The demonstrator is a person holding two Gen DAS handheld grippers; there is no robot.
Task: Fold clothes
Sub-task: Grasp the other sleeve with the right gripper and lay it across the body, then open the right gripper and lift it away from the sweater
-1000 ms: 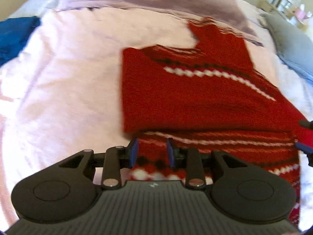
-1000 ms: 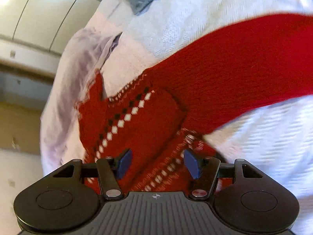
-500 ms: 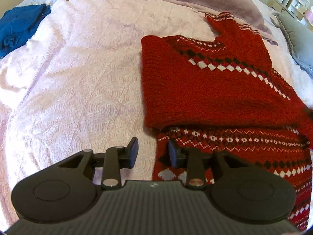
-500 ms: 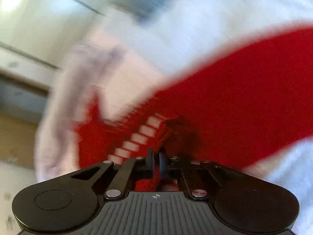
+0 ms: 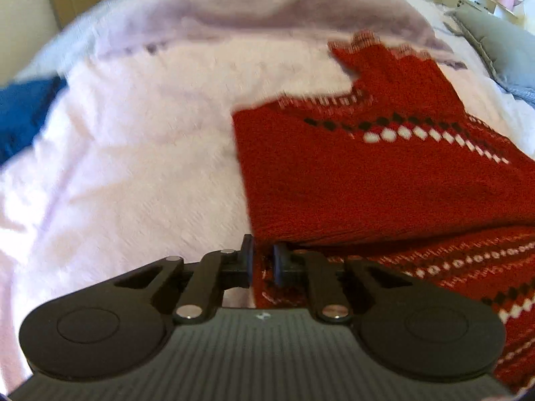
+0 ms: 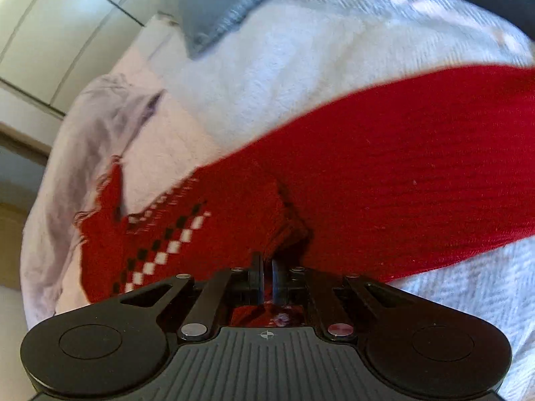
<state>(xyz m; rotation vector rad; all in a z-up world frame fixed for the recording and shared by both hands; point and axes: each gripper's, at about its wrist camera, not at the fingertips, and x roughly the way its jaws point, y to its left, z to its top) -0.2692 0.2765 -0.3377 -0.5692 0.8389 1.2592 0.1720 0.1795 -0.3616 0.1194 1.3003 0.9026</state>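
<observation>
A red knit sweater (image 5: 384,173) with black and white diamond bands lies partly folded on a pale pink bedspread (image 5: 133,153). My left gripper (image 5: 263,262) is shut on the sweater's near left edge, where the folded part meets the patterned hem. In the right wrist view the sweater (image 6: 384,180) stretches right as a long plain red part. My right gripper (image 6: 267,277) is shut on a bunched fold of the sweater.
A blue garment (image 5: 23,117) lies at the bed's left edge. A lilac blanket (image 5: 267,10) lies across the far end. A grey pillow (image 5: 501,50) is at the far right, and it also shows in the right wrist view (image 6: 227,10). White cupboards (image 6: 67,16) stand behind.
My left gripper has closed on the sweater's near edge; it was open half a second ago. My right gripper closed on the fold earlier and still holds it.
</observation>
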